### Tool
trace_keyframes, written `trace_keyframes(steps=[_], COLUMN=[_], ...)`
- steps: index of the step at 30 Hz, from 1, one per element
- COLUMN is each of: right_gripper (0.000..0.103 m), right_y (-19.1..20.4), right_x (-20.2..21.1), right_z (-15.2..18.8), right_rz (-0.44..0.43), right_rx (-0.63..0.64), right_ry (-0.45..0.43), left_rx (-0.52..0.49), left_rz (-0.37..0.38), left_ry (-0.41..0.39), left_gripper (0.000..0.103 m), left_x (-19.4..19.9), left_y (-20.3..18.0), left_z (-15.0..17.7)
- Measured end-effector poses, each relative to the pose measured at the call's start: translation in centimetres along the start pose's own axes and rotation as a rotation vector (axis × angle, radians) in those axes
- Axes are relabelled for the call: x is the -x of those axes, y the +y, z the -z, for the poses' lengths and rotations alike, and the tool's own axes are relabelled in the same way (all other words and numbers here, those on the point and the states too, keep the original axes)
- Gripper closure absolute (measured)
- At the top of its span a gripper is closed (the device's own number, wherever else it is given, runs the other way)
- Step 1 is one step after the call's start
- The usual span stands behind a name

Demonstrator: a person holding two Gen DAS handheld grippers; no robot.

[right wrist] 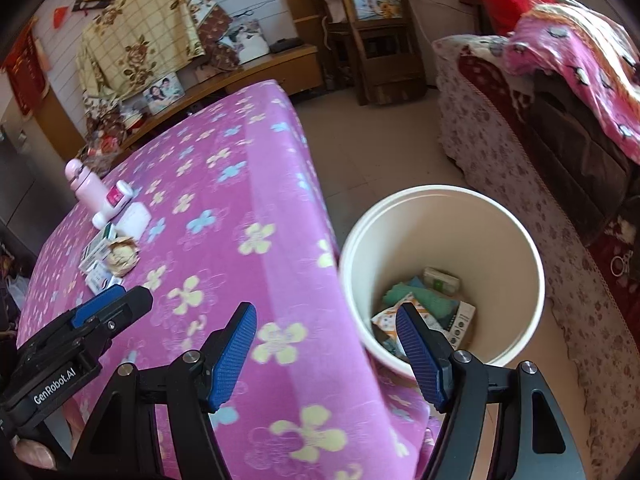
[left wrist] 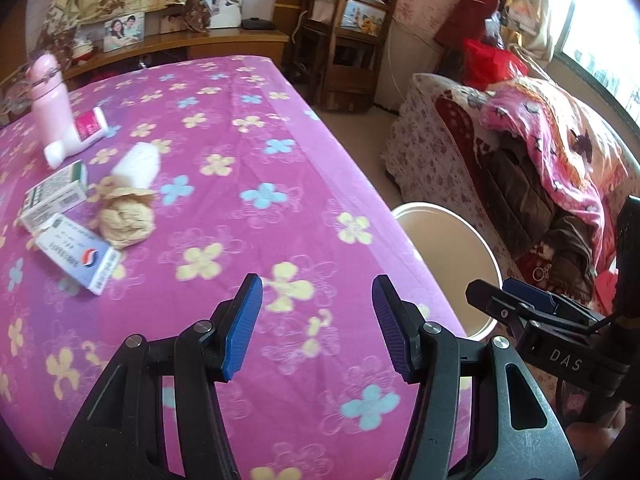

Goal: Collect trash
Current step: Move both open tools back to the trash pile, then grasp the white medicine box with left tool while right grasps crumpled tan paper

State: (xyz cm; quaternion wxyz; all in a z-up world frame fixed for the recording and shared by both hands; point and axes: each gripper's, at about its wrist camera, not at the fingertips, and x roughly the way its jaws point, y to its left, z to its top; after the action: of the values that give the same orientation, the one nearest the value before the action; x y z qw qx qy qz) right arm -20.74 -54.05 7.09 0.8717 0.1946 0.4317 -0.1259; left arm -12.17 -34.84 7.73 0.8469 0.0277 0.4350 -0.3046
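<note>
1. Lying at the far left of the worktop (left wrist: 280,128), which is draped in a pink flowered cloth, is the trash cluster: a pink bottle (left wrist: 50,96) standing upright, a white tube with a magenta label (left wrist: 80,132) lying against its base, a white tissue roll (left wrist: 138,164), a green-and-white carton (left wrist: 54,196), a crumpled tan paper ball (left wrist: 126,220) and a blue-and-white carton (left wrist: 78,254).
2. The cartons look light and stiff but likely crush easily; I would pinch each across its short width. The blue-and-white carton's long axis runs diagonally, its near end pointing toward the lower right; the green-and-white one slants up to the right.
3. The paper ball looks soft and nearly weightless, with no clear axis, so any side should serve. It touches both cartons, so lifting it may nudge them.
4. The tube lies with its cap toward the lower left; its smooth skin may slip, so a grip mid-body seems safest.
5. The left gripper (left wrist: 318,320) hovers over the near middle of the worktop, well apart from the cluster, jaws spread wide and holding nothing.
6. The right gripper (right wrist: 326,344) hangs at the worktop's right edge, likewise wide apart and empty.
7. The cream bucket (right wrist: 532,264) stands on the floor just beside the worktop's right side, already holding a few cartons and wrappers.
</note>
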Motion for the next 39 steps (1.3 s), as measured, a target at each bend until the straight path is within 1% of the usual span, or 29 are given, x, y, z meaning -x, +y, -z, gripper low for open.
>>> trace_keyframes(steps=[10, 20, 26, 29, 32, 34, 36, 39], right_gripper=[0.033, 0.032, 0.031, 0.031, 0.031, 0.031, 0.031, 0.031], right_y=[4.5, 10.0, 12.7, 13.9, 14.9, 15.4, 15.7, 15.8], right_x=[-0.4, -2.0, -3.4, -4.1, -4.8, -5.2, -5.4, -5.7], right_z=[0.2, 0.4, 0.7, 0.8, 0.9, 1.0, 1.0, 0.8], right_rz=[-0.027, -0.07, -0.093, -0.106, -0.114, -0.117, -0.118, -0.123], right_rx=[0.064, 0.142, 0.183, 0.199, 0.215, 0.228, 0.235, 0.238], right_ry=[0.005, 0.028, 0.052, 0.065, 0.081, 0.089, 0.093, 0.098], left_rx=[0.078, 0.185, 0.247, 0.307, 0.358, 0.379, 0.401, 0.472], left_rz=[-0.046, -0.108, -0.155, -0.165, -0.155, -0.15, -0.145, -0.145], left_ry=[-0.017, -0.027, -0.007, 0.007, 0.023, 0.022, 0.024, 0.025], left_gripper=[0.047, 0.047, 0.047, 0.047, 0.047, 0.046, 0.042, 0.04], left_x=[2.0, 4.0, 4.8, 4.7, 4.2, 3.8, 2.9, 1.6], left_y=[5.4, 12.5, 17.2, 19.7, 21.0, 21.4, 21.5, 22.2], left_z=[0.7, 1.8, 3.1, 3.5, 3.4, 2.8, 2.0, 0.6])
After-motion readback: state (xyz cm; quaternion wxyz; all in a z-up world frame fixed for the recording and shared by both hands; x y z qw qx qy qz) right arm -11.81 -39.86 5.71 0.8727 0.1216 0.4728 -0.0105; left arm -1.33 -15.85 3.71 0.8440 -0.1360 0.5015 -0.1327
